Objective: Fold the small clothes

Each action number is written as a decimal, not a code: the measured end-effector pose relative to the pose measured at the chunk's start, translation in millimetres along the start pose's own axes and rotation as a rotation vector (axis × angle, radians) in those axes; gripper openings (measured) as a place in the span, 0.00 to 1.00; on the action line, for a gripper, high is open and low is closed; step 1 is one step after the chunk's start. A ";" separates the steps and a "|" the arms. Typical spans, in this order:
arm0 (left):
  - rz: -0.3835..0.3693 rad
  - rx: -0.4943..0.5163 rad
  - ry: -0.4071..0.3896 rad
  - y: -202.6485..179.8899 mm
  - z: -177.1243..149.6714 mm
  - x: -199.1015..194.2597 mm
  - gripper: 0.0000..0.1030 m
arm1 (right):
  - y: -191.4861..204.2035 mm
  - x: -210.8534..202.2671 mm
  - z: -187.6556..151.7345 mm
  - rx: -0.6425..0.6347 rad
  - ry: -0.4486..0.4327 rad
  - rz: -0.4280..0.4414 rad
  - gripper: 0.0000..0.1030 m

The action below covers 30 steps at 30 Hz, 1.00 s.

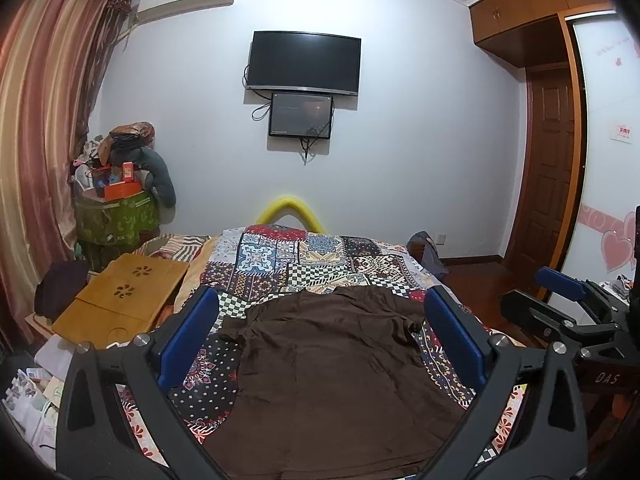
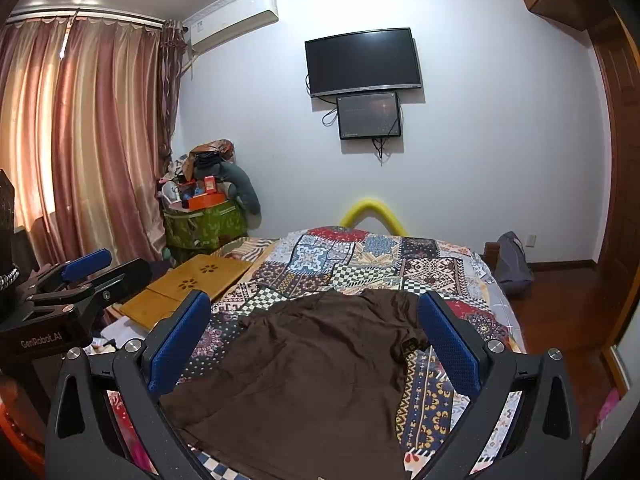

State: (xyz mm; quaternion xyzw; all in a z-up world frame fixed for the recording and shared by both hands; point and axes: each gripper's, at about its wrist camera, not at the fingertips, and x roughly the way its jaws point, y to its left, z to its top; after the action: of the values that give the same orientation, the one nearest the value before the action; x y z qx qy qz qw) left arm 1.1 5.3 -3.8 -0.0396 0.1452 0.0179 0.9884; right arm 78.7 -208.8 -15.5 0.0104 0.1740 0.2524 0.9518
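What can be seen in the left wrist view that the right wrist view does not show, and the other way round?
Only the left wrist view shows the wardrobe door with pink hearts and the right gripper. Only the right wrist view shows the left gripper and the full width of the curtain. Both show the brown shirt spread on the patchwork bedspread, the wooden lap desk and the wall TV.

Your room is evenly lit from overhead, with a bright patch on the ceiling [image 2: 60,0] in the right view. Daylight glows through the curtain [image 2: 80,140] at left. The TV [image 1: 304,62] throws a soft shadow on the wall. Both fisheye views bend straight lines and darken at the corners; focus is sharp throughout.
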 end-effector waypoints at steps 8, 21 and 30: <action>0.002 0.008 -0.001 -0.6 -0.2 0.5 1.00 | 0.3 0.9 0.9 0.003 0.002 -0.005 1.00; 0.002 0.014 -0.002 -4.9 -0.8 2.9 1.00 | -4.0 -0.7 1.5 0.012 0.001 -0.014 1.00; 0.003 0.019 -0.007 -5.7 -1.3 3.8 1.00 | -4.4 -1.8 1.8 0.012 -0.003 -0.017 1.00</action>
State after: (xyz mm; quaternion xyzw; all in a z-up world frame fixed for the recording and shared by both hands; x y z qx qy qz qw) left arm 4.7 -0.4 -5.8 -0.0298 0.1418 0.0179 0.9893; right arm 79.9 -213.5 -13.7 0.0152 0.1742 0.2435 0.9540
